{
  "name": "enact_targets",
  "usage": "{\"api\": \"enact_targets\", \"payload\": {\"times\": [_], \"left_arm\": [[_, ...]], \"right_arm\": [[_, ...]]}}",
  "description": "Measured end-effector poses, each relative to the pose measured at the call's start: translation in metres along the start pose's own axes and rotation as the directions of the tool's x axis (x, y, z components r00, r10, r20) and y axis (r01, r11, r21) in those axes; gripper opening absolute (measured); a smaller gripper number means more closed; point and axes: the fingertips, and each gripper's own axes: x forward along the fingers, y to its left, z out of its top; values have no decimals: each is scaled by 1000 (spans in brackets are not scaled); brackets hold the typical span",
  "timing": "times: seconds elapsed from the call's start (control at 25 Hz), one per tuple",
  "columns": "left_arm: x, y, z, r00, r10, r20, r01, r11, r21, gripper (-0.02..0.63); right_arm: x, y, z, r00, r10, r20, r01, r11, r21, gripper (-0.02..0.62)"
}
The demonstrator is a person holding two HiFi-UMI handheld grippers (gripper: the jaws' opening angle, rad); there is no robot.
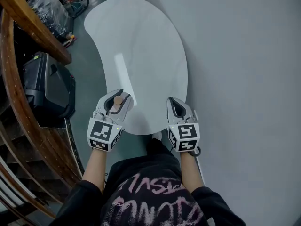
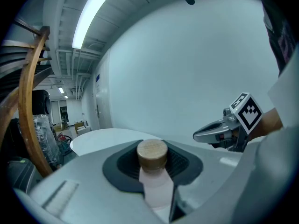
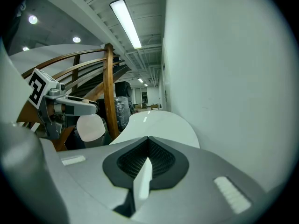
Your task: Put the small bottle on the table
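Head view puts the left gripper (image 1: pixel 116 99), fingers clamped on the small bottle (image 1: pixel 118 100), over the table's (image 1: pixel 141 41) near edge, so it should carry inward, lower it upright until the base rests, then release, while the right gripper (image 1: pixel 176 103), fingers together and empty, stands clear.

Curved wooden railing (image 1: pixel 35 28) runs along the left. 1 black case (image 1: pixel 47 86) sits on the grey-green floor (image 1: pixel 89 65) just beside it. Plastic-wrapped bundle (image 1: pixel 47 11) and cables (image 1: pixel 77 1) lie farther back. Grey wall (image 1: pixel 244 55) at right. 1 lit ceiling tube (image 2: pixel 91 15) overhead.
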Motion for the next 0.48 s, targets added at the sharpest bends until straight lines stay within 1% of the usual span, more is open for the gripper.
{"api": "enact_targets", "payload": {"times": [0.24, 0.48], "left_arm": [[20, 7, 14, 1000, 11, -1, -11, 1000, 4, 109], [37, 1, 27, 1000, 4, 5, -4, 1000, 10, 109]], "right_arm": [[8, -19, 13, 1000, 10, 8, -10, 1000, 4, 9], [13, -35, 21, 1000, 13, 8, -13, 1000, -1, 9]]}}
